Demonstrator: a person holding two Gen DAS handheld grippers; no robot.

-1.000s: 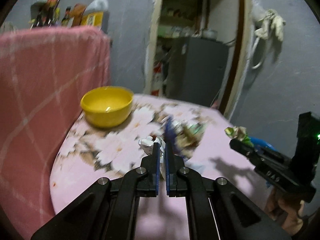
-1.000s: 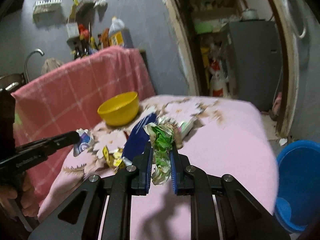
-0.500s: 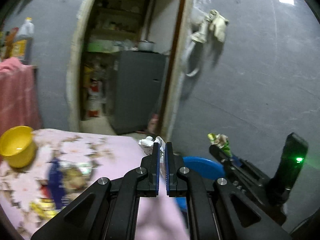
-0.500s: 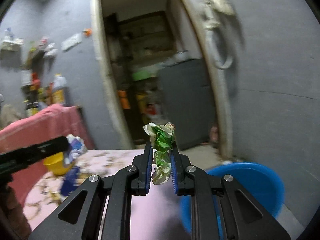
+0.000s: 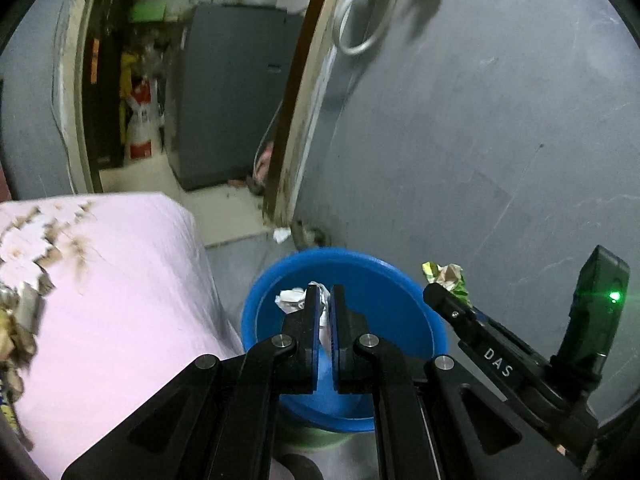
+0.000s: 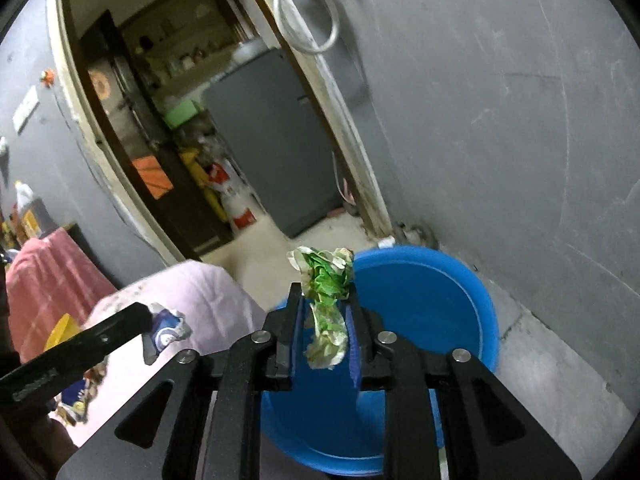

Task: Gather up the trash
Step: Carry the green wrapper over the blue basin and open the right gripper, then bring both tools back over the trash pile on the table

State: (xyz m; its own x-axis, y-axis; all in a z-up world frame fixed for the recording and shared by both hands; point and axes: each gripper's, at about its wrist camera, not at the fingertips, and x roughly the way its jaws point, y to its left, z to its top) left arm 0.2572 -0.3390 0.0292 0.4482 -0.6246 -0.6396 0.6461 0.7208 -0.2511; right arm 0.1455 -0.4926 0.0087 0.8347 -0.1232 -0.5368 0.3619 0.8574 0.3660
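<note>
My left gripper (image 5: 325, 292) is shut on a crumpled white wrapper (image 5: 290, 300) and hangs over the blue basin (image 5: 380, 312) on the floor beside the table. In the right wrist view the same gripper (image 6: 146, 316) shows at the left, its wrapper (image 6: 166, 330) white and blue. My right gripper (image 6: 326, 296) is over the basin's (image 6: 440, 300) near rim and its jaws are opening. A crumpled green wrapper (image 6: 326, 280) still sits between them, with gaps along its lower sides. The left wrist view shows that wrapper (image 5: 446, 276) at the right gripper's tip.
The table under a pink flowered cloth (image 5: 120, 280) stands left of the basin, with more wrappers (image 5: 12, 320) at its far left. A yellow bowl (image 6: 60, 330) is behind. A grey wall rises to the right; a doorway with a grey fridge (image 5: 232, 100) lies ahead. A paper scrap (image 5: 281, 235) lies on the floor.
Both grippers have swung right, from above the table to above the blue basin, each carrying its wrapper. The right jaws have parted a little around the green wrapper.
</note>
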